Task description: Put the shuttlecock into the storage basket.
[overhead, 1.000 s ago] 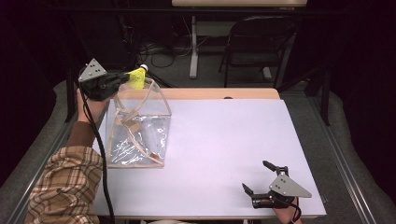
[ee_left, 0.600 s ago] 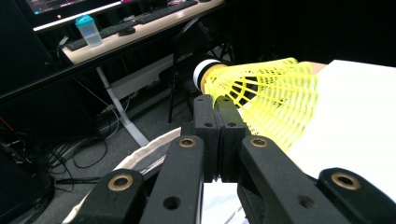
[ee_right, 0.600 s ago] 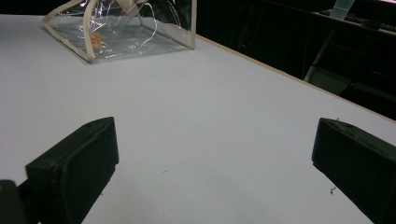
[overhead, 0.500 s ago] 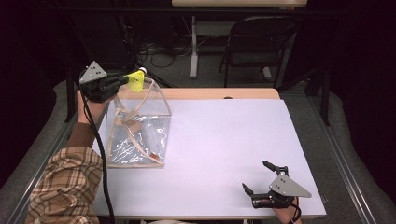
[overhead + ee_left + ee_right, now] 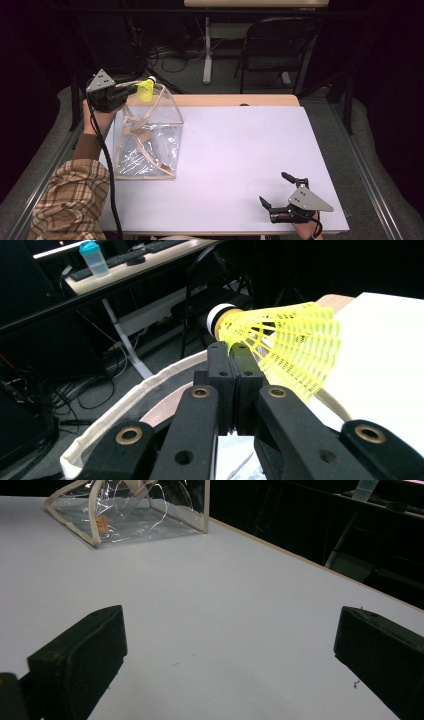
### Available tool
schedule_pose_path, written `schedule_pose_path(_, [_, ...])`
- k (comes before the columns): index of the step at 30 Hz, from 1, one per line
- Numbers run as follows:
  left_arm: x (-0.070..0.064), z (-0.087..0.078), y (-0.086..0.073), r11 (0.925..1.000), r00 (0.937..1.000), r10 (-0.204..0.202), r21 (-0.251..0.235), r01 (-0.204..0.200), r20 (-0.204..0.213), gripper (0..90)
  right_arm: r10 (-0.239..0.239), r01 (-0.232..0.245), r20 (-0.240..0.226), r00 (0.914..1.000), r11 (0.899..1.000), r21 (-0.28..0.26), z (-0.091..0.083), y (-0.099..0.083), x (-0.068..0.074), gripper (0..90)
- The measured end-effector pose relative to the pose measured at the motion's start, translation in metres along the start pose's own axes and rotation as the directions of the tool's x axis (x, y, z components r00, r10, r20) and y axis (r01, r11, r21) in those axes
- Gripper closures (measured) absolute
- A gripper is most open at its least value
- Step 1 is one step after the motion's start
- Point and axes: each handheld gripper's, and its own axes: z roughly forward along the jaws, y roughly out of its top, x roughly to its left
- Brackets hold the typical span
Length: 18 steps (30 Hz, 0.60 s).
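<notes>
Little has moved since the earlier frames: we see the left gripper [image 5: 131, 90] a touch nearer the far rim of the clear plastic bag with cream fabric trim [image 5: 150, 142], still carrying the yellow plastic shuttlecock with a white cork tip [image 5: 145, 89]; the right gripper [image 5: 279, 192] has stayed where it was.

We take the bag as our landmark. It stands open on the white tabletop [image 5: 235, 150], at its left side, with its cream handles drooping across the mouth. We note the left gripper raised above the bag's far left corner, jaws pressed together on the shuttlecock's skirt. In the left gripper view the skirt [image 5: 295, 352] fans out to the right of the closed jaws, the cork tip points away toward the dark room, and the bag's cream rim [image 5: 125, 405] curves just below.

We note the right gripper well apart from the bag, at the table's near edge on the opposite side, jaws spread wide and holding nothing. In the right gripper view the bag [image 5: 135, 515] sits far off across bare tabletop. A plaid sleeve [image 5: 70, 200] lies on the near side of the bag, left of it.
</notes>
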Motion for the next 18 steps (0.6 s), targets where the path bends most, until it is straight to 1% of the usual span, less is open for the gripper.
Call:
schedule_pose_path(6, [0.001, 0.000, -0.003, 0.9999, 1.0000, -0.008, 0.008, 0.008, 0.001, 89.7, 0.000, 0.000, 0.000, 1.0000, 1.000, 0.000, 0.000, 0.000, 0.000, 0.0])
schedule_pose_path(12, [0.000, 0.003, -0.008, 0.9997, 1.0000, 0.002, 0.026, -0.002, 0.005, 89.7, 0.000, 0.000, 0.000, 1.0000, 1.000, 0.001, 0.000, 0.000, 0.000, 0.0])
schedule_pose_path(18, [-0.001, 0.005, -0.013, 0.9995, 1.0000, -0.005, 0.031, 0.005, 0.006, 89.7, 0.000, 0.000, 0.001, 1.0000, 1.000, 0.000, 0.000, 0.000, 0.000, 0.0])
